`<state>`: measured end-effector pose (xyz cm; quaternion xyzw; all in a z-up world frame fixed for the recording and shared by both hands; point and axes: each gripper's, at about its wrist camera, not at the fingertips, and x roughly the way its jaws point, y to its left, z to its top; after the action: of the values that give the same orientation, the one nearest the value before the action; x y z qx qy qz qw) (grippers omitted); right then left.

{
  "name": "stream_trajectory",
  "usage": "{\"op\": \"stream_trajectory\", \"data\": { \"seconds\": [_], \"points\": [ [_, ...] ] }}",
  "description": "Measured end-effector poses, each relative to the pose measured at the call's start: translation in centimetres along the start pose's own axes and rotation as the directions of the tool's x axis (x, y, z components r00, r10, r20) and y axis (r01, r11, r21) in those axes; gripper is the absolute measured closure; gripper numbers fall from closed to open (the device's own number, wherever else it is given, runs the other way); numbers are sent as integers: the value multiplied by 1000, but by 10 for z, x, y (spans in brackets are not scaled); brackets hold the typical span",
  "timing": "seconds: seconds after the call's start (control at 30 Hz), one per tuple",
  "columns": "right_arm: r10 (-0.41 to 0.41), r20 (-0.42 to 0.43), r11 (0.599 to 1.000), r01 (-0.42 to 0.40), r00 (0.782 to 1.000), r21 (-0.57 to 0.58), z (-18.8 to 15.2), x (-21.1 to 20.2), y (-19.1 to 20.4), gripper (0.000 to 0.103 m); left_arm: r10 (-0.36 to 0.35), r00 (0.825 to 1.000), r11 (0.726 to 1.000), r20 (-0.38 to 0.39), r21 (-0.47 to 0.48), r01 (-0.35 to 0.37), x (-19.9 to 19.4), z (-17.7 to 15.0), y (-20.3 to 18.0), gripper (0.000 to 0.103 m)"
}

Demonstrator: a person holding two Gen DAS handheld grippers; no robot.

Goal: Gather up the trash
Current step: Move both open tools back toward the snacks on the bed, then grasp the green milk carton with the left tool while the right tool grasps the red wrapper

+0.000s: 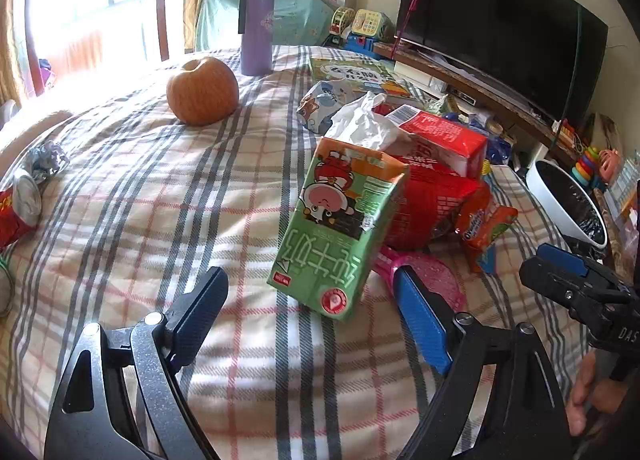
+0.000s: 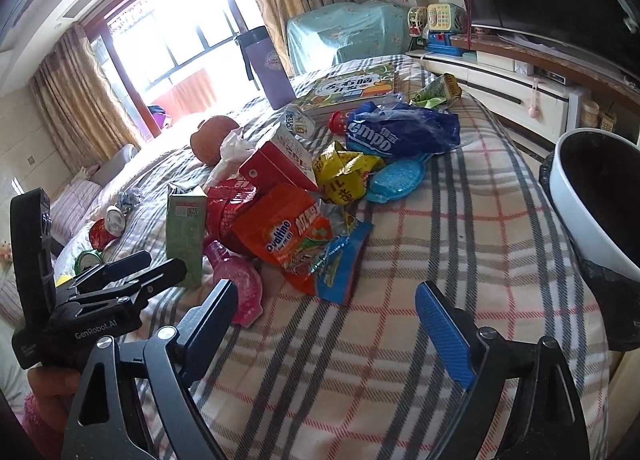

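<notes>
A green milk carton (image 1: 340, 219) stands upside down on the plaid bed, just beyond my left gripper (image 1: 310, 274). That gripper is open, and its pads are clear of the carton. Behind the carton is a trash heap: white tissue (image 1: 364, 119), a red carton (image 1: 440, 135), a red wrapper (image 1: 432, 203) and an orange Ovaltine packet (image 2: 288, 236). My right gripper (image 2: 327, 288) is open and holds nothing. It is low over the blanket, in front of a blue wrapper (image 2: 340, 264). A white bin (image 2: 580, 215) with a black liner stands at the right edge of the bed.
A yellow wrapper (image 2: 344, 175), a blue tissue pack (image 2: 400, 131), a blue brush (image 2: 396, 179) and a pink brush (image 2: 236, 284) lie around the heap. Further off are an orange fruit (image 1: 202, 89), a purple bottle (image 1: 256, 27), a book (image 1: 352, 71), a red can (image 1: 16, 211) and crumpled foil (image 1: 46, 159).
</notes>
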<state>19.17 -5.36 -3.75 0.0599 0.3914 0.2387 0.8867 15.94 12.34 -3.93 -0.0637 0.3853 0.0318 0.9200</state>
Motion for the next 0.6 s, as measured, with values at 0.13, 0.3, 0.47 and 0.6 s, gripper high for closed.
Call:
{"op": "stream_trajectory", "data": {
  "seconds": [0.13,0.3,0.47,0.6],
  "points": [
    [10,-5,999,-10,1000,33,5,10,-2,23,-10,1000,1000,-19,-1,10,11,5,3,16],
    [26,-26,996,-23,999,88,10,24,-9,35,-29,999,1000,-32,3,29,18,6,2,16],
    [48,-56,992,-41,997,116,11,34,-15,61,-19,1000,1000,-15,20,19,22,9,-2,18],
    [52,-37,994,-48,998,101,11,29,-16,83,-21,1000,999,-14,36,22,21,8,-8,41]
  ]
}}
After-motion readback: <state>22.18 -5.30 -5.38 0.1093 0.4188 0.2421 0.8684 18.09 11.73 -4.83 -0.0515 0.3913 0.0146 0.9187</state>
